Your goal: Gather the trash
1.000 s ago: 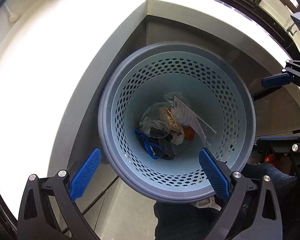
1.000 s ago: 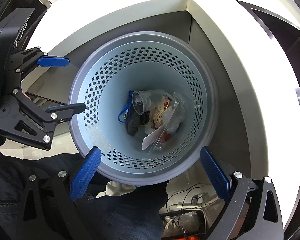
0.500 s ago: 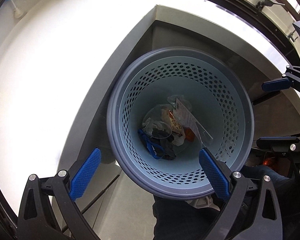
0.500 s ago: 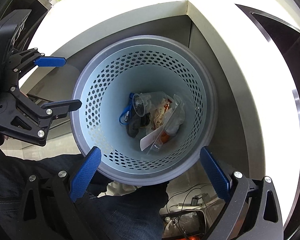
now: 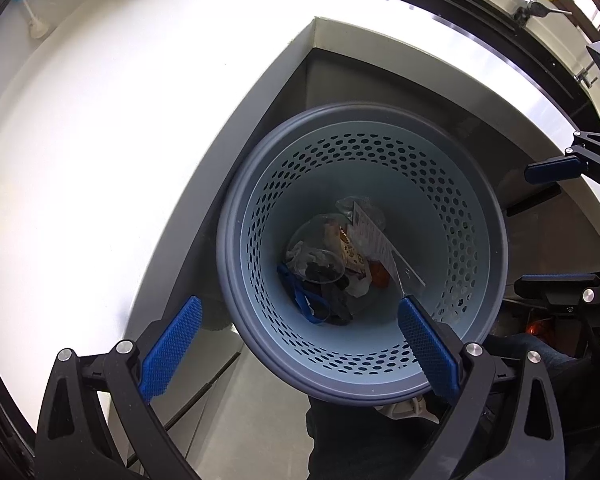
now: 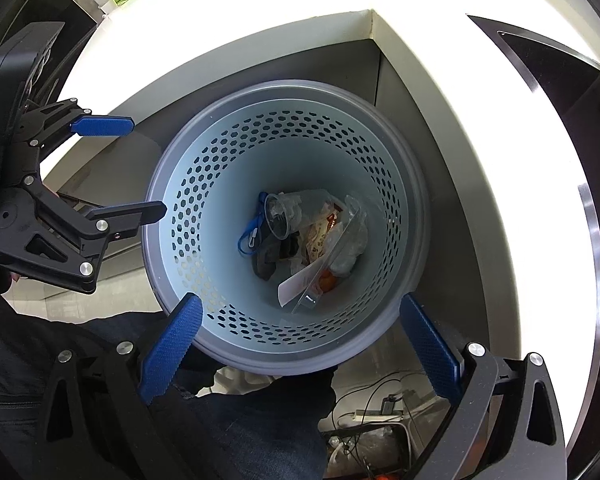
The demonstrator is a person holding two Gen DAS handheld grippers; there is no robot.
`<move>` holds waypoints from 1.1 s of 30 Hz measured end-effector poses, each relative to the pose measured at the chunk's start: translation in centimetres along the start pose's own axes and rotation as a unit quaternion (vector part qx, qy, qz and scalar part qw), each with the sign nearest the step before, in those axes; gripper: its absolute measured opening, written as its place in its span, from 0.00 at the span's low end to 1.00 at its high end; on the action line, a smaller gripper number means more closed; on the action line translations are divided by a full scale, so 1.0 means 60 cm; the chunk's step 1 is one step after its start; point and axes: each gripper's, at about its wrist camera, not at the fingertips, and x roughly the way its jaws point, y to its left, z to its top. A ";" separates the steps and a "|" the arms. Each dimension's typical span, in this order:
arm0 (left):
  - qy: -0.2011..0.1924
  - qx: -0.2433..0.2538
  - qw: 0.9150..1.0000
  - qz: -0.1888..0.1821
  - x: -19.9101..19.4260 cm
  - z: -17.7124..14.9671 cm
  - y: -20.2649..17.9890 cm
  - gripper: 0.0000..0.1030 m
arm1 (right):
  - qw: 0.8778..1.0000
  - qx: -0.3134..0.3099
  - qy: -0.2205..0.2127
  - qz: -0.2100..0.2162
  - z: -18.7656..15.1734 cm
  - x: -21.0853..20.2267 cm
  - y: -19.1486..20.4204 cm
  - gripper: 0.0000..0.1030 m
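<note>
perforated light-blue bin (image 5: 452, 216) with a grey rim sits on the floor in the inside corner of an l-shaped white counter (image 5: 120, 128), up against the grey cabinet fronts. both wrist cams look straight down into it.

contents, all piled at the bottom:
- clear plastic cup (image 6: 296, 214) lying on its side, crumpled white bit inside it
- blue cord/lanyard (image 6: 252, 236) just beside the cup, touching the dark wad
- dark crumpled wad (image 6: 268, 258) under the cup
- printed snack wrapper (image 6: 318, 236), orange/white, in the middle of the pile
- white paper tag (image 6: 300, 284) leaning against a clear plastic sleeve
- small orange piece (image 6: 327, 280) next to the tag
- crumpled clear/white plastic (image 6: 348, 248) on the far side of the pile

trash fills only the bottom; walls bare above it.

left gripper (image 5: 300, 344): jaws spread wide, nothing between the blue pads, hovering above the bin's near rim. right gripper (image 6: 298, 344): same, spread wide and empty, above the near rim. each shows in the other's cam at the bin's side.

person's dark trousers (image 6: 240, 428) below the bin. power strip and cables (image 6: 380, 412) on the floor near the right gripper.
</note>
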 end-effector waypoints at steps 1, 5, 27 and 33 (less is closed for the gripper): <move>0.000 0.000 1.000 0.000 -0.001 0.000 0.000 0.93 | 1.000 0.000 0.000 0.000 0.001 0.001 0.000 0.92; -0.003 0.000 1.000 0.000 -0.006 0.003 0.001 0.93 | 1.000 -0.001 0.000 0.000 0.003 -0.002 0.000 0.92; -0.012 -0.003 1.000 -0.004 -0.026 0.007 0.009 0.93 | 1.000 0.005 -0.010 0.001 0.006 -0.016 -0.003 0.92; -0.017 -0.007 1.000 -0.005 -0.030 0.009 0.009 0.93 | 1.000 0.006 -0.010 0.001 0.006 -0.015 -0.007 0.92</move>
